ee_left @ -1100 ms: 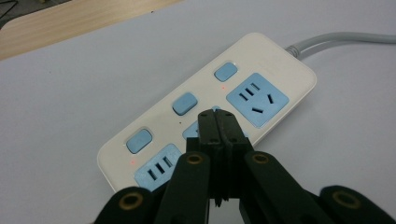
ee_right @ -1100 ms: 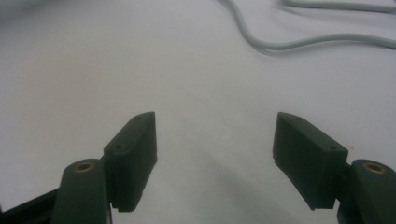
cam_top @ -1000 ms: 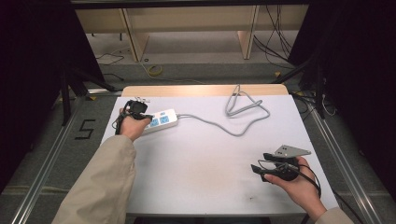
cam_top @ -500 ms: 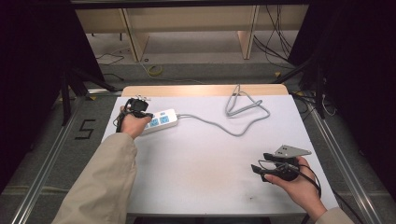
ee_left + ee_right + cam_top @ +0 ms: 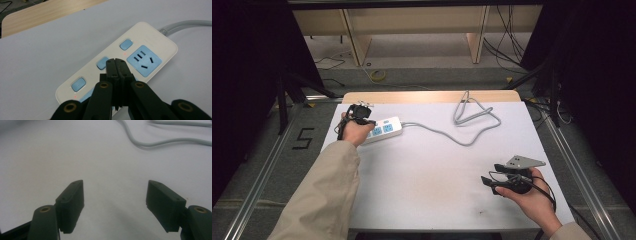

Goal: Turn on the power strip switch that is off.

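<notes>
The white power strip lies at the bench's far left, cable trailing right. The left tool, jaws pressed together, points at its middle blue switch. Rigid, light, likely to slide; steady its body. The right tool hovers spread, empty.

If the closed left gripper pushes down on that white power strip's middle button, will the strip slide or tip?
The power strip lies flat and wide, so tipping seems unlikely. On the smooth table it may slide if pushed sideways. Its grey cord looks slack and would likely trail loosely.
</notes>
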`<state>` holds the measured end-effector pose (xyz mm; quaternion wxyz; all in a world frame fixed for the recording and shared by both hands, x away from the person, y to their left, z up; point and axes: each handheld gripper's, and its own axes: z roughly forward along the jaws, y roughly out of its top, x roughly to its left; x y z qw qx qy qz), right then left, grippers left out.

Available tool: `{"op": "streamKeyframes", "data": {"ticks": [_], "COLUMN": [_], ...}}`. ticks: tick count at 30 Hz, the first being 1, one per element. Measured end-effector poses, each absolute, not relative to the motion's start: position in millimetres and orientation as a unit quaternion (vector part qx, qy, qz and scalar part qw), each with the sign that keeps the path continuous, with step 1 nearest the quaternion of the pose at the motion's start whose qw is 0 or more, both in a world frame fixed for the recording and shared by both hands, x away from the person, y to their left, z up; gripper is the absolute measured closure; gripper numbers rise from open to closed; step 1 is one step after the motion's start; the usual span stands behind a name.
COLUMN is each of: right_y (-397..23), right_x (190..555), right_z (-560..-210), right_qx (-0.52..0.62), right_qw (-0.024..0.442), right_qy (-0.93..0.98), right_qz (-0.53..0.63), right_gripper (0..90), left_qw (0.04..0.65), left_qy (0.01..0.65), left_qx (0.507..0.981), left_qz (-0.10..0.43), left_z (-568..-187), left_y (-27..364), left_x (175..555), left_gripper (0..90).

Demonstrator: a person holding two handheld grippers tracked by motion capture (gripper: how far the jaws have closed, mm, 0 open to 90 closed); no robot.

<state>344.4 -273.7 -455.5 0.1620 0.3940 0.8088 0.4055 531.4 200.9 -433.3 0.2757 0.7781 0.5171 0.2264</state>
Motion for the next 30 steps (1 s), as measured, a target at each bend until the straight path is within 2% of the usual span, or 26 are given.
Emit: {"op": "streamKeyframes", "data": {"ticks": [30], "right_y": [-274], "right_x": [345], "right_z": [-456], "right_qx": [0.394], "right_qw": [0.163], "right_qy": [0.810], "right_qz": [0.402], "right_gripper": [31.2], "left_qw": [0.263], "left_qy": [0.513], "left_qx": [0.784], "left_qz": [0.229], "left_z": [-432], "left_y": [199], "left_x": [544], "left_gripper": [89.8]}}
